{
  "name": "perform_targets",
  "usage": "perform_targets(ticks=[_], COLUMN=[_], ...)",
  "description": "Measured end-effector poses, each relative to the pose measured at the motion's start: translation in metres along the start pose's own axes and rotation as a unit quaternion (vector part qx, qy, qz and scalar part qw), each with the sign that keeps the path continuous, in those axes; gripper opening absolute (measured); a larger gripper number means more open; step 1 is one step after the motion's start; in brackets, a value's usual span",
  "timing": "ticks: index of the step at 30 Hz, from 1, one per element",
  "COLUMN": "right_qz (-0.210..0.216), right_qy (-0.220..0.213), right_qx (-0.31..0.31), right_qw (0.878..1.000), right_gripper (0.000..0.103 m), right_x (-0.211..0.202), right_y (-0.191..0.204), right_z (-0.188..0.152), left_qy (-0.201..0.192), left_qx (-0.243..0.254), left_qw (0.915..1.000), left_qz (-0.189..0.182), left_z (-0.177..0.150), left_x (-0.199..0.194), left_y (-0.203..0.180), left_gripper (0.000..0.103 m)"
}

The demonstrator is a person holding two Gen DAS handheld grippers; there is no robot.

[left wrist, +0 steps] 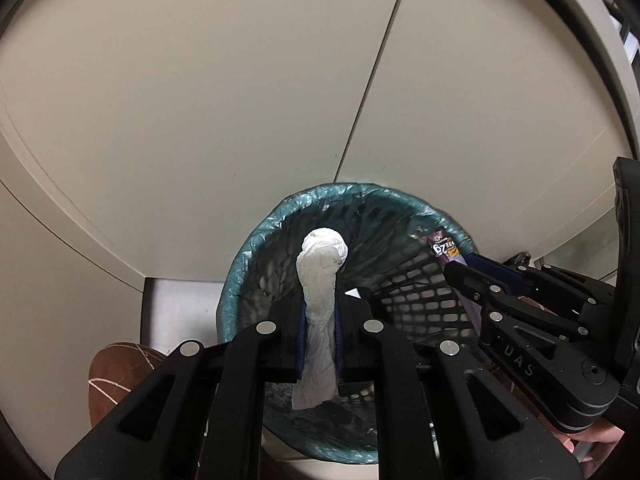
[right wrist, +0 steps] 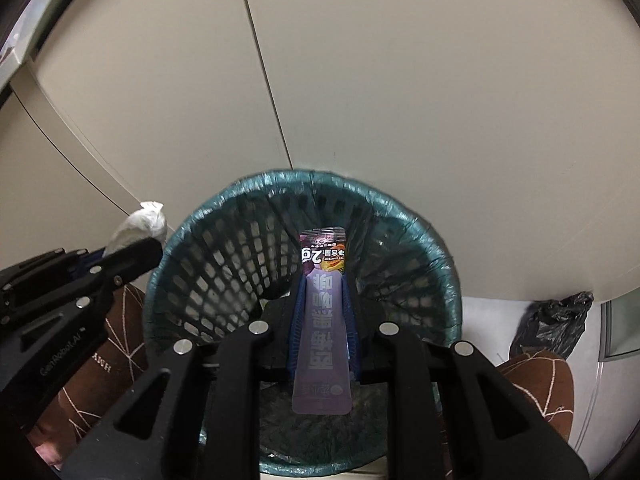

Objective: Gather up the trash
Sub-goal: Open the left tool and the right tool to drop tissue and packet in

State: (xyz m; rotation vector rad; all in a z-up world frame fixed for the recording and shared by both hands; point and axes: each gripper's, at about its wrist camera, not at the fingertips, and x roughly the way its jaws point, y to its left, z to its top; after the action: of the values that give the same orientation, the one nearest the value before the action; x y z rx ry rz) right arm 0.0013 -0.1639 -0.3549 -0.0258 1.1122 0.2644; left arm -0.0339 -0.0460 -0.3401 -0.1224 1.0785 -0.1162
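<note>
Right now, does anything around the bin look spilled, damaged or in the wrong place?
Nothing looks spilled or damaged. The crumpled white tissue and the purple sachet are each gripped over the lined bin. One thing lies loose: a crumpled black bag on the floor beside the bin.

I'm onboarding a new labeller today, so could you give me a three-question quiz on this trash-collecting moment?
1. True or false: the left hand-held gripper holds a crumpled white tissue.
2. What does the right hand-held gripper hold? A) purple sachet B) metal can C) banana peel
3. Fill in: the basket beneath both is lined with a teal ____.

Key: 1 true. 2 A, the purple sachet. 3 bag.
</note>
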Motion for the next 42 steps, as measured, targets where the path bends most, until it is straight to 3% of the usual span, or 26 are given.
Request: perform_targets(ticks=[3, 5, 8, 10, 16, 21, 27, 33, 42], right_qz=[-0.002, 0.000, -0.005, -0.009, -0.021, -0.034, -0.045, -0.047, -0.049], right_qy=[0.005, 0.009, 0.004, -0.004, -0.032, -0.044, -0.042, -0.040, -0.045], right_qx=[0.002, 0.009, 0.015, 0.020, 0.030, 0.050, 0.055, 0.066, 0.068], right_qw=[1.000, 1.000, 1.000, 1.000, 0.999, 0.997, 0.997, 0.996, 0.995], right_gripper=[0.021, 0.028, 0.044, 0.060, 0.080, 0.087, 0.087, 0.087, 0.087], right_x=[0.007, 0.010, 0.008, 0.005, -0.014, -0.027, -0.036, -0.045, -0.059], right_y=[-0.002, -0.004, -0.006, -0.008, -0.023, -0.046, -0.068, -0.085, -0.091], right_z=[0.000, -0.002, -0.004, -0.006, -0.012, -0.010, -0.010, -0.014, -0.015], left_qy=[0.007, 0.012, 0.021, 0.025, 0.031, 0.052, 0.076, 0.087, 0.071], left_qx=[-0.001, -0.001, 0.000, -0.005, -0.003, 0.005, 0.011, 0.018, 0.008], left_qw=[1.0000, 0.9999, 0.9997, 0.9997, 0.9994, 0.9986, 0.9970, 0.9960, 0.9974], left_qz=[0.001, 0.003, 0.007, 0.008, 0.012, 0.010, 0.001, 0.004, -0.004], left_z=[-0.001, -0.001, -0.001, -0.001, -0.002, -0.006, -0.010, -0.007, -0.003], left_x=[0.007, 0.011, 0.015, 0.018, 0.028, 0.050, 0.074, 0.082, 0.072], left_y=[0.002, 0.002, 0.003, 0.005, 0.002, -0.010, -0.028, -0.039, -0.039], left_gripper=[0.010, 0.010, 0.010, 0.010, 0.010, 0.010, 0.011, 0.019, 0.057])
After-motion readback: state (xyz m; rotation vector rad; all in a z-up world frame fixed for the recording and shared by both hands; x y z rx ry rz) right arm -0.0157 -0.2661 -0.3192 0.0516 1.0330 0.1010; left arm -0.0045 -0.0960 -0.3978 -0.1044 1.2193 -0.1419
